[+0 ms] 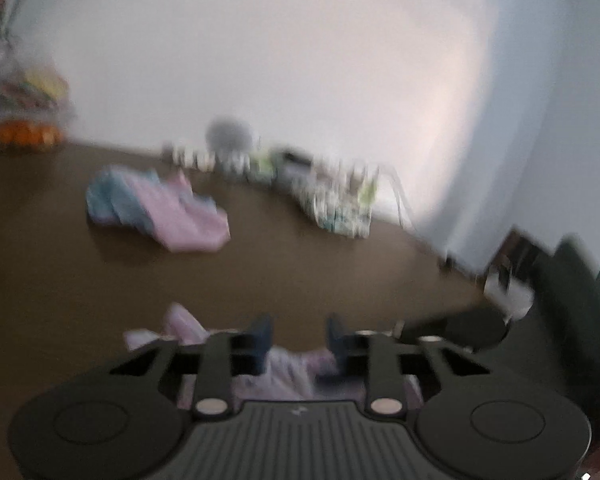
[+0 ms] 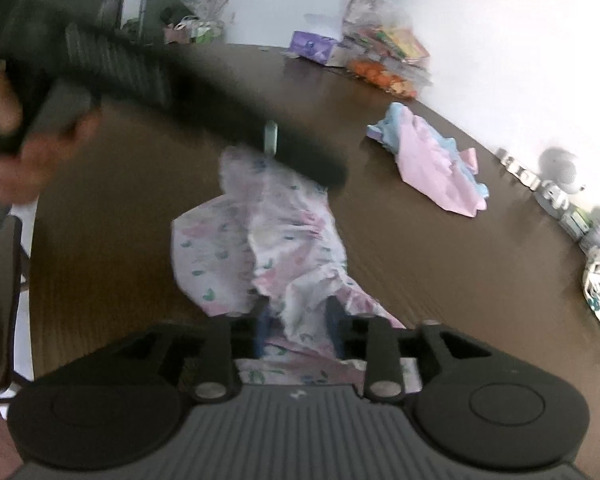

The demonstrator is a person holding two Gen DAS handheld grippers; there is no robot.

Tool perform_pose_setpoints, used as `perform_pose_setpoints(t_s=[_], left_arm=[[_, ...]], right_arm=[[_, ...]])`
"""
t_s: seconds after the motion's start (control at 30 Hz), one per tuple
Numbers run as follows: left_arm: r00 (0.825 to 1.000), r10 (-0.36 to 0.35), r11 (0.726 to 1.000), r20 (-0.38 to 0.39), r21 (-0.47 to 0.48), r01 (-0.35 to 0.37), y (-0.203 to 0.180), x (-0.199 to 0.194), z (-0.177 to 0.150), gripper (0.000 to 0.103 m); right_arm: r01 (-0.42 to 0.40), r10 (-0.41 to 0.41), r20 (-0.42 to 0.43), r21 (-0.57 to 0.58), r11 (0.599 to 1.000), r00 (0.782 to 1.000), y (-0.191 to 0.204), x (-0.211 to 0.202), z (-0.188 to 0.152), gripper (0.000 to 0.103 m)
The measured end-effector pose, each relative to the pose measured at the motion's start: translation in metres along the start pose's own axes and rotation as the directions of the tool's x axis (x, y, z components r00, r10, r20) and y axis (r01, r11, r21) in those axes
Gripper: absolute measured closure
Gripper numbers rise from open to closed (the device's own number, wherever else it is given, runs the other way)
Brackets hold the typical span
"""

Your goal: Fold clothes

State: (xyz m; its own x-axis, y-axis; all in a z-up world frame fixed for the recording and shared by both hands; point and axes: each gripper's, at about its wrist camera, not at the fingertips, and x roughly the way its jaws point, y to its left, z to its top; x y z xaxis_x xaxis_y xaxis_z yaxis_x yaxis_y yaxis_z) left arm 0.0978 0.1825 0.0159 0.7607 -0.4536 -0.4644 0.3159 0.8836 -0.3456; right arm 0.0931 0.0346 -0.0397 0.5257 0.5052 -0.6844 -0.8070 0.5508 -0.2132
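Setting: dark wooden table against a white wall, clutter lined up along its far edge.

Garment: floral cloth lies rumpled on the table, running forward from your right jaws toward the left tool.

Right gripper: jaws part-open, cloth bunched between them; whether they pinch it cannot be told.

Left gripper: jaws apart with the cloth's edge just beneath and between them; the view is blurred, so it is probably not gripped.

Other laundry: pink and blue garment sits well ahead of the left jaws, untouched.

Advice: close each jaw on a single edge, not a bunch, then draw your hands apart to flatten the cloth before folding.
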Motion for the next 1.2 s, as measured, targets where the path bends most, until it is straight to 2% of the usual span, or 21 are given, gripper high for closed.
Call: perform_pose_setpoints(t_s=[0.07, 0.13, 0.27, 0.37, 0.43, 0.47, 0.53, 0.57, 0.63, 0.77, 0.93, 1.03, 1.1, 1.2], left_arm=[[0.998, 0.039, 0.999, -0.044, 0.000, -0.039, 0.002, 0.011, -0.007, 0.091], [0.996, 0.068, 0.998, -0.057, -0.004, -0.069, 0.004, 0.012, -0.015, 0.091], [0.994, 0.089, 0.996, -0.056, -0.015, -0.090, 0.004, 0.008, -0.030, 0.091], [0.993, 0.105, 0.994, -0.055, -0.015, -0.106, 0.003, 0.005, -0.039, 0.091], [0.992, 0.117, 0.993, -0.049, -0.013, -0.118, 0.000, 0.002, -0.042, 0.091], [0.991, 0.123, 0.992, -0.046, -0.013, -0.123, -0.001, 0.002, -0.042, 0.091], [0.990, 0.131, 0.991, -0.043, -0.017, -0.132, -0.003, 0.001, -0.042, 0.091], [0.990, 0.135, 0.991, -0.041, -0.018, -0.136, -0.004, 0.001, -0.043, 0.091], [0.990, 0.139, 0.990, -0.039, -0.026, -0.140, -0.004, 0.001, -0.043, 0.091], [0.987, 0.154, 0.987, -0.040, -0.043, -0.156, -0.005, 0.001, -0.043, 0.091], [0.985, 0.172, 0.983, -0.034, -0.058, -0.174, -0.007, 0.004, -0.044, 0.091], [0.983, 0.181, 0.981, -0.021, -0.059, -0.182, -0.008, 0.003, -0.047, 0.091], [0.981, 0.193, 0.980, -0.016, -0.048, -0.194, -0.010, 0.004, -0.048, 0.091], [0.978, 0.206, 0.978, -0.014, -0.036, -0.206, -0.012, 0.005, -0.048, 0.091]], right_arm=[[0.006, -0.007, 0.017, 0.027, 1.000, 1.000, -0.002, -0.005, -0.004, 0.038], [0.011, -0.014, 0.039, 0.068, 0.998, 0.999, -0.005, -0.013, -0.009, 0.036], [0.010, -0.032, 0.121, 0.176, 0.984, 0.992, -0.016, -0.045, -0.024, 0.023], [-0.013, -0.042, 0.198, 0.266, 0.964, 0.979, -0.030, -0.078, -0.040, 0.022], [0.027, -0.097, 0.205, 0.321, 0.947, 0.974, -0.041, -0.090, -0.051, 0.022], [0.058, -0.132, 0.193, 0.347, 0.936, 0.972, -0.048, -0.093, -0.058, 0.023], [0.095, -0.171, 0.155, 0.406, 0.909, 0.973, -0.061, -0.094, -0.072, 0.034], [0.103, -0.179, 0.136, 0.437, 0.894, 0.974, -0.067, -0.093, -0.080, 0.046], [0.119, -0.191, 0.104, 0.483, 0.868, 0.976, -0.074, -0.093, -0.096, 0.053], [0.170, -0.219, 0.030, 0.529, 0.831, 0.975, -0.079, -0.090, -0.126, 0.054], [0.203, -0.263, 0.033, 0.546, 0.813, 0.964, -0.084, -0.105, -0.147, 0.054], [0.263, -0.338, 0.019, 0.590, 0.763, 0.941, -0.101, -0.123, -0.166, 0.042], [0.323, -0.396, -0.022, 0.621, 0.714, 0.918, -0.115, -0.136, -0.184, 0.043], [0.371, -0.447, -0.058, 0.658, 0.656, 0.893, -0.132, -0.158, -0.210, 0.041]])
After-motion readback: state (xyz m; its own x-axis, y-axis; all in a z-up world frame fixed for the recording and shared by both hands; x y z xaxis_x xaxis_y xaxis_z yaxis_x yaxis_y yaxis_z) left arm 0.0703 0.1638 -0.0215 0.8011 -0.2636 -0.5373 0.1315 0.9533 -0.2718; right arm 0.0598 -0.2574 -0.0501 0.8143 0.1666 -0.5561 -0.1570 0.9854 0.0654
